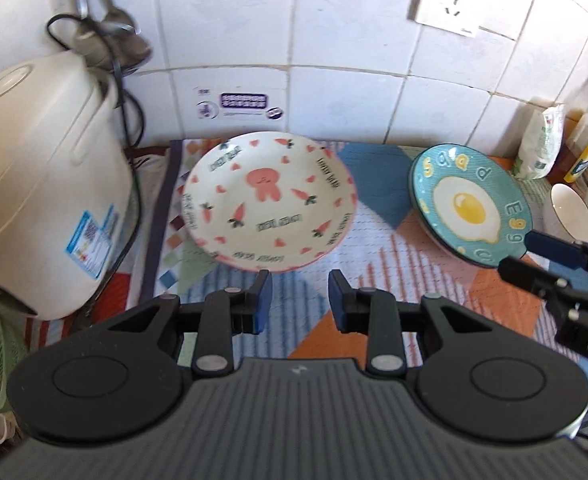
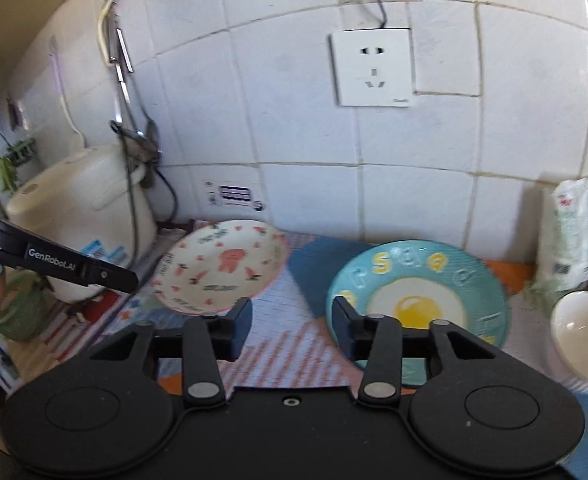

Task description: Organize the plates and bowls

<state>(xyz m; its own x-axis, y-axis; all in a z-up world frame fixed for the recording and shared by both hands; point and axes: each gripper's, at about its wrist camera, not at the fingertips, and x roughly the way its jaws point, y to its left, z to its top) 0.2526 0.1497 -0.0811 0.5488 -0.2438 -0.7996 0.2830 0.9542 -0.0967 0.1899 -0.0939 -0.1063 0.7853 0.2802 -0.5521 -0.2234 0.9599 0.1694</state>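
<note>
On the mat, the rabbit plate lies left of the egg plate, apparently apart.

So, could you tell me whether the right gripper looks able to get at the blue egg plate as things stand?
Probably yes: the right gripper is open and empty, the egg plate lies just ahead of it on the mat, and nothing stands between them.

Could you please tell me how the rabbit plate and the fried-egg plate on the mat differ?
The rabbit plate is cream with pink carrots and hearts; the egg plate is teal with yellow letters. The rabbit plate lies nearer the rice cooker, the egg plate nearer the white bowls. Both are round, empty and ungripped on the patterned mat.
</note>
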